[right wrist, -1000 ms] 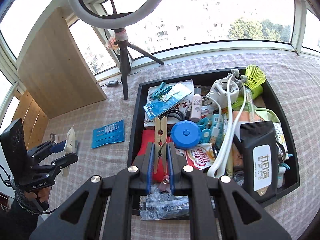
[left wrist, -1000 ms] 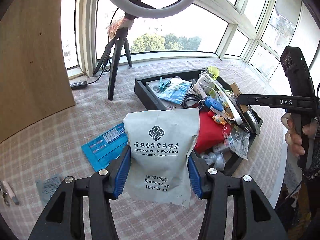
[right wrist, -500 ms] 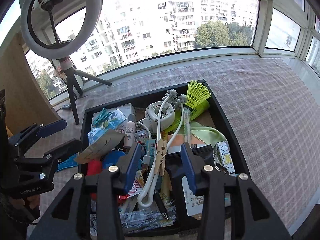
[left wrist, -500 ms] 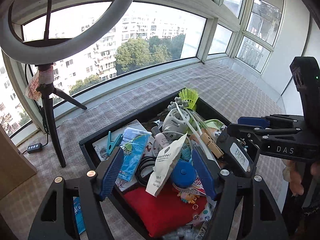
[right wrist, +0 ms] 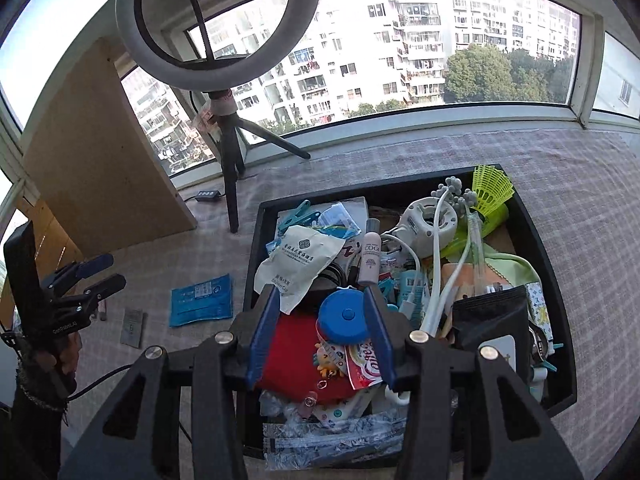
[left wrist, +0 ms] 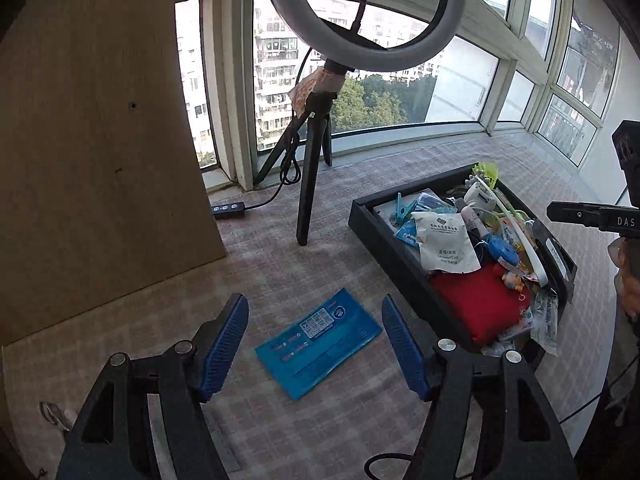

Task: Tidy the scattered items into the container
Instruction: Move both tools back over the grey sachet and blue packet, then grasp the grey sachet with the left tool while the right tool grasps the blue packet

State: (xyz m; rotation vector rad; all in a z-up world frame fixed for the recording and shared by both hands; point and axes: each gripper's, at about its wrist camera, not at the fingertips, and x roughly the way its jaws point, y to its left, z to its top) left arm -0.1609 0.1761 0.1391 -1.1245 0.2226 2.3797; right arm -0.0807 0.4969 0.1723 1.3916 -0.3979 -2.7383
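Blue foil, the flat sachet (left wrist: 318, 342) lies on the checked counter (left wrist: 280, 264) just beside the black tray (left wrist: 370, 222), outside its near wall. That tray is heaped already: a white shower-cap packet (left wrist: 446, 240) rests on top of the pile beside a red pouch (left wrist: 478, 300) and a blue round tape measure (right wrist: 345, 316). The left gripper (left wrist: 314, 350) hangs over the sachet, jaws wide and closing slightly, the sachet framed between them but untouched. The right gripper (right wrist: 320, 334) hovers above the tray, jaws half apart with nothing held. Further left in the right wrist view a small grey packet (right wrist: 132, 326) also lies on the counter. The step in hand looks like picking up the sachet; next, the left jaws would need to drop low and catch one thin edge.
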